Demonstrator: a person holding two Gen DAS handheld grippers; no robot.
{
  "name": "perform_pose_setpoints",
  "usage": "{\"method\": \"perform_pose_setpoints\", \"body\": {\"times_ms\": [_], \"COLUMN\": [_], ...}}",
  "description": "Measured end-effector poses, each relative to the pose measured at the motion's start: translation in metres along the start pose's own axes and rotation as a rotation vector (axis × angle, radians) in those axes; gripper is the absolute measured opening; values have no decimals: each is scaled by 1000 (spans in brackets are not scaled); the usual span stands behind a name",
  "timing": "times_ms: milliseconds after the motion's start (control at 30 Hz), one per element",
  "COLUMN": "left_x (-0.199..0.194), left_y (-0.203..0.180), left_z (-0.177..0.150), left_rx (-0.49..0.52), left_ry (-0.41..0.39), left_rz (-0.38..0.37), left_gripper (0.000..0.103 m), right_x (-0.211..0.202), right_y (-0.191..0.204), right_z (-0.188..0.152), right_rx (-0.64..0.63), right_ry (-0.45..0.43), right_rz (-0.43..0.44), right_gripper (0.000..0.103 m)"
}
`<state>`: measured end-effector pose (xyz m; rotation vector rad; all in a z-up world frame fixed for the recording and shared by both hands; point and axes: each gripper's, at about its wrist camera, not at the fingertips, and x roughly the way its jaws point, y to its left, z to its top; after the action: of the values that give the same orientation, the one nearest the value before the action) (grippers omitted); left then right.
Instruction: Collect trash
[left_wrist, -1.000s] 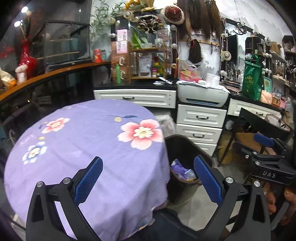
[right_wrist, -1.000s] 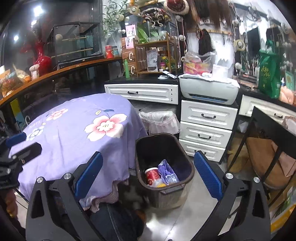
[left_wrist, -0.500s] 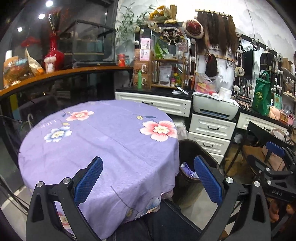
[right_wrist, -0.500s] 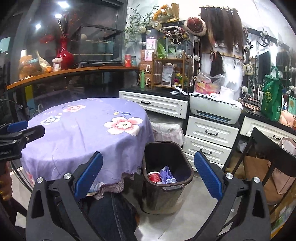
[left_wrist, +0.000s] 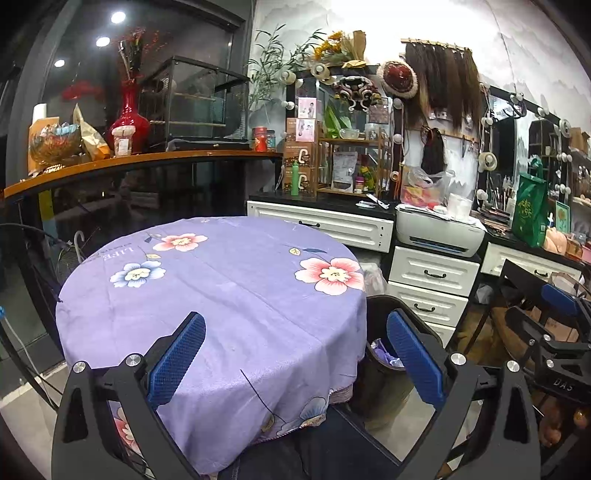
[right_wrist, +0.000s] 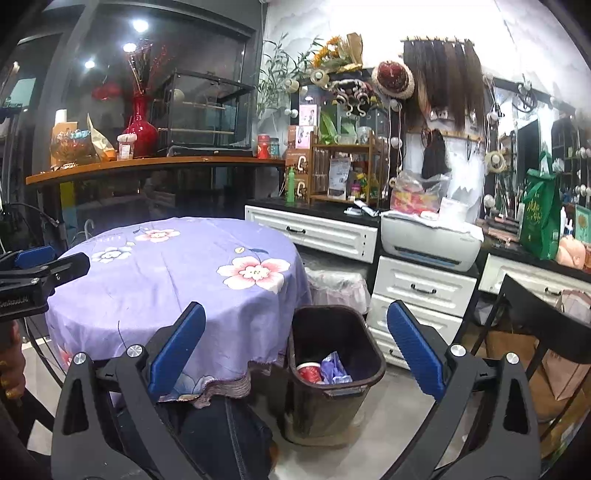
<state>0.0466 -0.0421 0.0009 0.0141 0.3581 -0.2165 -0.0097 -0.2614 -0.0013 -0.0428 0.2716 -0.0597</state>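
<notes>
Your left gripper (left_wrist: 295, 354) hangs above the near edge of the round table (left_wrist: 207, 295), its blue-padded jaws spread wide with nothing between them; the lilac flowered tablecloth (left_wrist: 229, 273) under it lies bare of litter. Your right gripper (right_wrist: 295, 347) is likewise spread wide and empty, held over the floor with the trash bin (right_wrist: 334, 373) framed between its fingers. That dark plastic bin stands on the floor just beside the table, at the side where the cloth hangs down, and in front of the white drawer unit (right_wrist: 421, 291). Inside it you can see a red cup (right_wrist: 309, 372) lying against a crumpled purple wrapper (right_wrist: 334, 369) (from the left wrist camera only a sliver of purple shows, since the table edge and one finger cover most of the bin). A white printer (right_wrist: 430, 240) sits on the drawers behind the bin, and a green bag (right_wrist: 541, 221) stands on the counter further right. Each gripper shows at the edge of the other's view, the left one (right_wrist: 40, 277) beyond the table's far side and the right one (left_wrist: 554, 339) near the black chair (left_wrist: 524, 273). Your dark trouser leg (right_wrist: 221, 439) fills the space below the cloth.
</notes>
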Motion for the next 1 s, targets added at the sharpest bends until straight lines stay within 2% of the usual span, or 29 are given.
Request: {"method": "perform_pose_setpoints", "body": {"times_ms": [1000], "left_x": [-3], "left_y": [-3], "left_z": [1], "left_rx": [34], "left_ry": [-12], "left_rz": [-2], "left_gripper": [98], "right_x": [1], "right_y": [-6], "right_z": [1], "right_rx": [-5], "right_ry": [-12], "right_rz": [21], "right_gripper": [97]}}
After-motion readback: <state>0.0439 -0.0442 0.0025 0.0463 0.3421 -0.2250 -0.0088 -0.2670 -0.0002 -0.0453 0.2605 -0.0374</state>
